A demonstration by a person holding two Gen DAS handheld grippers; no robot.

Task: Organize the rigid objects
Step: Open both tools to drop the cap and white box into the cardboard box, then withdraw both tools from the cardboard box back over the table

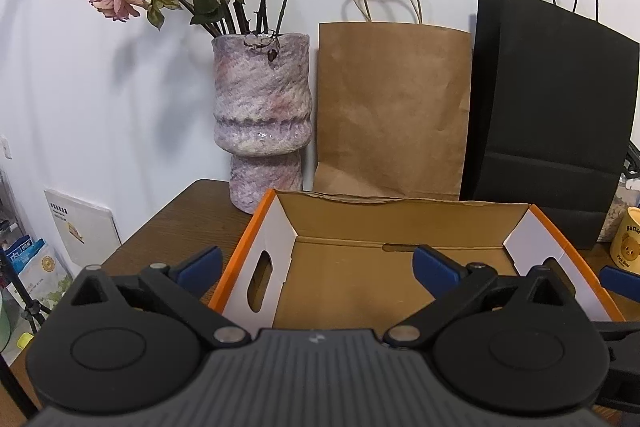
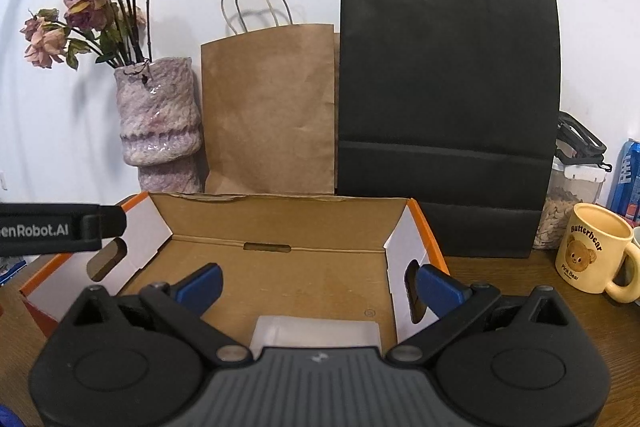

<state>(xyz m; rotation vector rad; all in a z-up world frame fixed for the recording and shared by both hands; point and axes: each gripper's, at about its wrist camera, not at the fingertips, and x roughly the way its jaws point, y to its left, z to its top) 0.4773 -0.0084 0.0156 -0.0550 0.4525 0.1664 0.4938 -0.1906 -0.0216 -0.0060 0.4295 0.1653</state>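
An open cardboard box (image 1: 400, 223) with orange outer walls and white end flaps stands on the brown wooden table. My left gripper (image 1: 316, 263) hangs open over its left end, one blue finger outside the wall and one inside, holding nothing. My right gripper (image 2: 318, 279) is open above the right part of the box (image 2: 280, 223), nothing between its fingers. A pale flat object (image 2: 316, 331) lies on the box floor just below it. A yellow bear mug (image 2: 592, 251) stands on the table to the right of the box.
Behind the box stand a purple vase (image 1: 260, 115) of dried roses, a brown paper bag (image 1: 392, 107) and a black paper bag (image 2: 448, 107). A seed jar (image 2: 568, 203) and a blue can (image 2: 628, 179) are at far right. The table's left edge (image 1: 152, 227) is near.
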